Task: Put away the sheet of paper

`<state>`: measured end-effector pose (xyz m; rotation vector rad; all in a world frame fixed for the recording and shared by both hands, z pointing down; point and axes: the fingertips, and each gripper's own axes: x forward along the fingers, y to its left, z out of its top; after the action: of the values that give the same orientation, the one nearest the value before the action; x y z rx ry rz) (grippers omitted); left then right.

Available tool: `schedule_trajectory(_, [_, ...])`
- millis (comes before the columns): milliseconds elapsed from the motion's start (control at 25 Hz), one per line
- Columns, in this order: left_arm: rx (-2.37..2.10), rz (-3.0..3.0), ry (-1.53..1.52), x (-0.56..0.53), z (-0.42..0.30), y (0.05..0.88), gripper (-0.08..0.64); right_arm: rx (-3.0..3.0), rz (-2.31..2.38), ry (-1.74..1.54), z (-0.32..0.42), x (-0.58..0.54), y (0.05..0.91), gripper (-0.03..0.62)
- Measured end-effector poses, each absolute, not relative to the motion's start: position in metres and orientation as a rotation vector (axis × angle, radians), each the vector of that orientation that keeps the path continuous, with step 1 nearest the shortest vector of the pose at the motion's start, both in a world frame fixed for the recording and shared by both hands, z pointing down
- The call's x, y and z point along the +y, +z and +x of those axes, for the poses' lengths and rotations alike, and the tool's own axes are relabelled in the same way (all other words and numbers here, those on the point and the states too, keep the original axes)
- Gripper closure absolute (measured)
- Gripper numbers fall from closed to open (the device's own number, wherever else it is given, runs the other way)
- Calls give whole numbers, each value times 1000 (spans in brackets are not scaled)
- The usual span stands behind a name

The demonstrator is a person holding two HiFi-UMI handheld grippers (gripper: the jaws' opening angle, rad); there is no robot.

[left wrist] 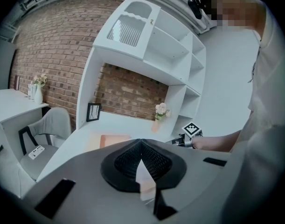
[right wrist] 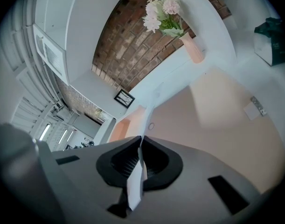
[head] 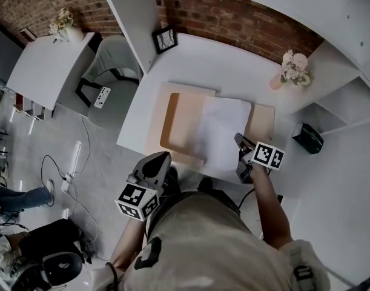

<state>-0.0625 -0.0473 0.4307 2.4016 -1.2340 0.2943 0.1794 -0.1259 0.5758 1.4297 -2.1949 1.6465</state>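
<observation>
From above, we see the paper [head: 224, 132] lying on the folder [head: 178, 126] on the desk [head: 233, 71]. The left gripper [left wrist: 141, 143] is clenched, perhaps on the folder's edge. The right gripper [right wrist: 141, 141] pinches the paper's edge.

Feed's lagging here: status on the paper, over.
Right gripper shut on near edge of sheet. Left gripper shut, off the desk. Sheet lying over tan folder, nothing on top.

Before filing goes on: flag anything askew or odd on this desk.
The white sheet of paper lies slightly crooked across the open tan cardboard folder, not tucked in, its near edge pinched in the right gripper. Nothing spilled or damaged.
</observation>
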Motion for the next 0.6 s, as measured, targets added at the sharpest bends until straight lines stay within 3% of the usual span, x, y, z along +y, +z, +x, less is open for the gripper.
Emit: schedule_trajectory(600, [-1222, 2421, 248, -55, -88, 427, 543, -2164, 1463, 1604, 167, -128, 571, 565])
